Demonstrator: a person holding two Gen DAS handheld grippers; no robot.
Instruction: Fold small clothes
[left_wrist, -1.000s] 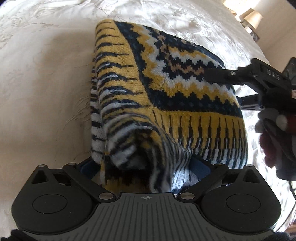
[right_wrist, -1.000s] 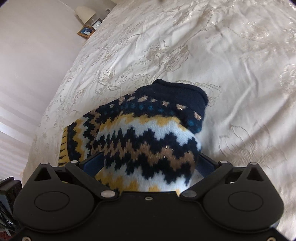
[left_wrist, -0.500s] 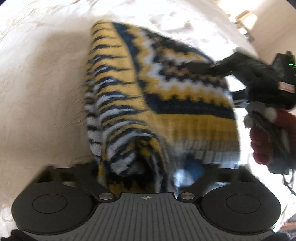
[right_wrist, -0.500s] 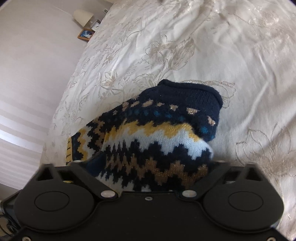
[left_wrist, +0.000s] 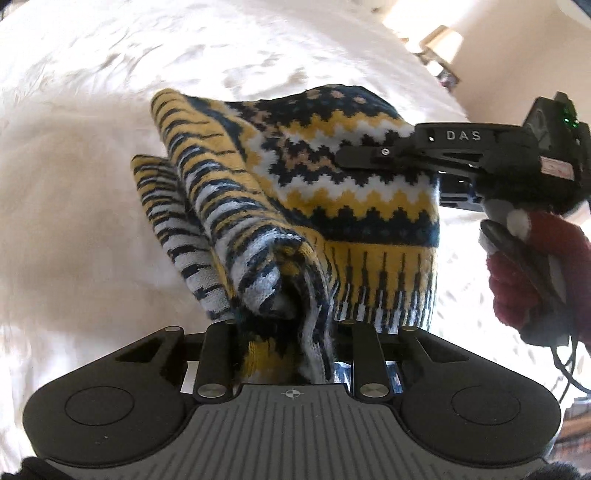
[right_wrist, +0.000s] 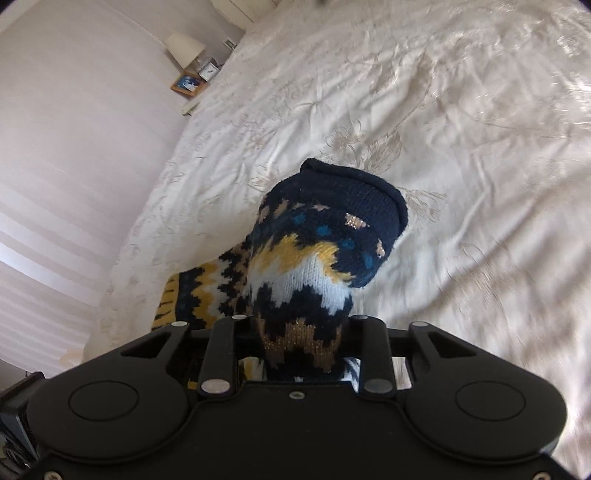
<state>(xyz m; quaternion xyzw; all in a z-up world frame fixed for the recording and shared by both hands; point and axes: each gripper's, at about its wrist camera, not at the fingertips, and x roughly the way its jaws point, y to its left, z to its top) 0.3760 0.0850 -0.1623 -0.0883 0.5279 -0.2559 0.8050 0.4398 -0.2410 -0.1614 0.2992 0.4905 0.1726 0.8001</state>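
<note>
Both grippers have just been closing on the sweater (left_wrist: 332, 206), the left gripper (left_wrist: 288, 332) pinching its striped hem at lower centre, the right gripper (right_wrist: 303, 332) its collar end, above the bed (right_wrist: 461, 129).

- Left wrist view: close behind the left gripper (left_wrist: 288, 325), angled down onto the bed (left_wrist: 92, 184).
- Right wrist view: close behind the right gripper (right_wrist: 299, 325), angled down across the bed (right_wrist: 461, 147) toward the wall-side edge.
- Shared: the patterned knit garment (left_wrist: 332, 192) (right_wrist: 317, 266) and surrounding bedspread.
</note>
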